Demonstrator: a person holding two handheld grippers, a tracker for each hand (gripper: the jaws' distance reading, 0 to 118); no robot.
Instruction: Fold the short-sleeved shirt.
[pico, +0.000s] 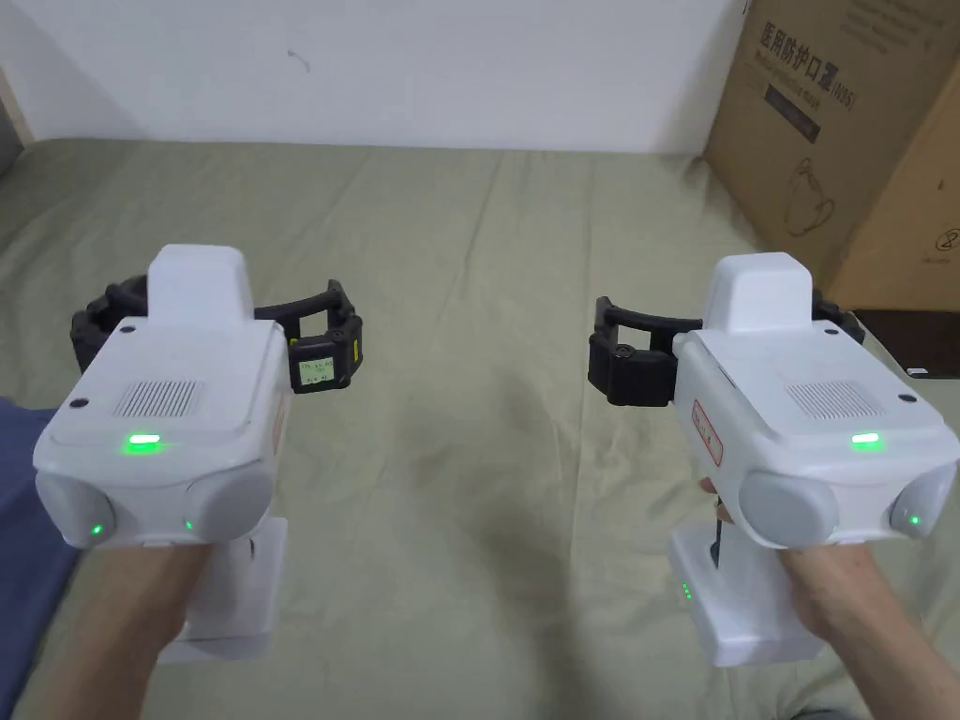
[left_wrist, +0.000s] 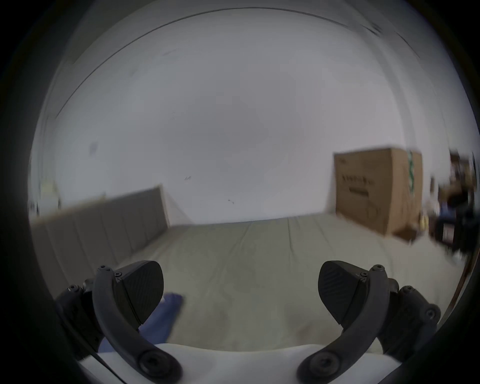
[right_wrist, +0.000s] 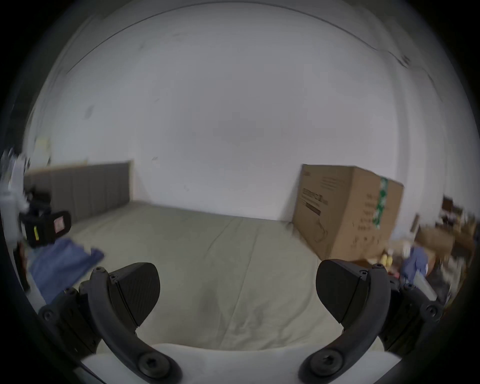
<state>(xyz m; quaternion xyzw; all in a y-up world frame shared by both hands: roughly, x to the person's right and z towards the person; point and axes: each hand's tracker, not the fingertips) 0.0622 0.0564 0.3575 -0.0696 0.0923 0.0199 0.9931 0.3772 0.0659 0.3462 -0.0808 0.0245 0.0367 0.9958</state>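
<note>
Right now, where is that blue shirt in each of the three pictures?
Head view: the blue shirt lies at the left edge, beside the left gripper.
Left gripper view: low on the left, partly behind the near jaw.
Right gripper view: at the left, on the bed sheet.
Shared landmark: the cardboard box at the right against the wall.

A: Blue shirt (pico: 23, 525), head view: cut by the left frame edge, partly behind the left gripper (pico: 217, 323) body.

B: Left gripper view, lower left: shirt (left_wrist: 166, 317) blurred, half hidden behind a jaw.

A: Cardboard box (pico: 844, 141), upper right: cropped by the frame.

B: Clutter (right_wrist: 428, 249), right edge of the right gripper view: too smeared to identify.
</note>
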